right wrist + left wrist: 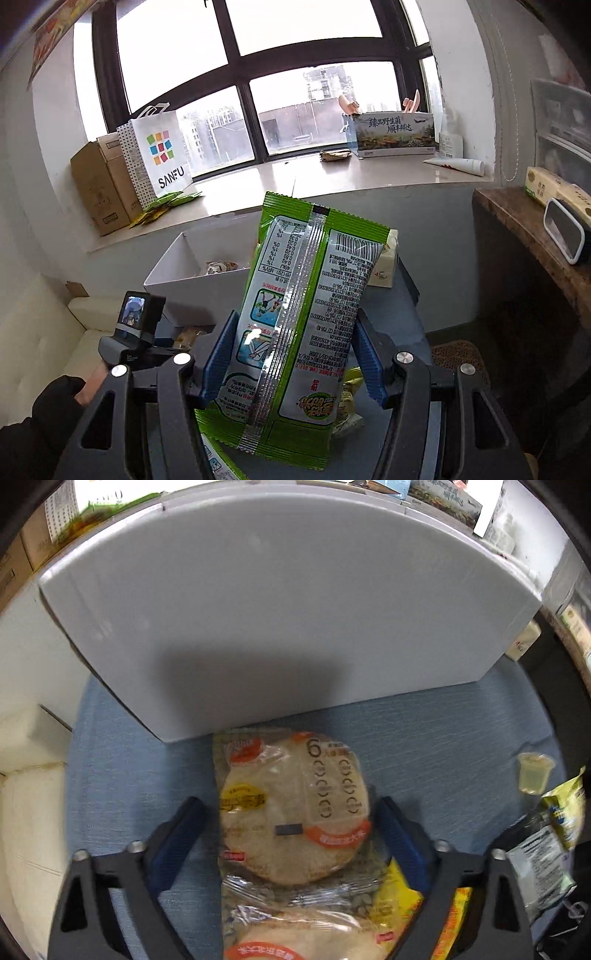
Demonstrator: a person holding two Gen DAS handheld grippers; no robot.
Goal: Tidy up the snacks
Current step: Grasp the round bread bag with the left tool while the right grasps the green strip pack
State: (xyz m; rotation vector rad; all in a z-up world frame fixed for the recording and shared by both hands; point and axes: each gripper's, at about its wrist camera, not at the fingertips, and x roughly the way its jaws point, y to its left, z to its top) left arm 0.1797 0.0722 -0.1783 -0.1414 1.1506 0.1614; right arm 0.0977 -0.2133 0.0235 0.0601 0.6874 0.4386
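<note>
Right tongs (291,354) pinch a green snack packet (295,325), lifted before the white box (192,284). Left tongs (288,834) spread around a rice-cracker pack (291,808) on the blue worktop (443,731), pads not touching.

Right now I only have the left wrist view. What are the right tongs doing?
Observer: The right tongs are clamped on a green snack packet, which is lifted with its printed back to the camera.
Operator: The white box is just a wall to me. Is it open?
Observer: Yes, the white box is open on top, and one wrapped snack lies inside.
Operator: What's behind it?
Observer: A window sill with a white SANFU bag and cardboard boxes.
</note>
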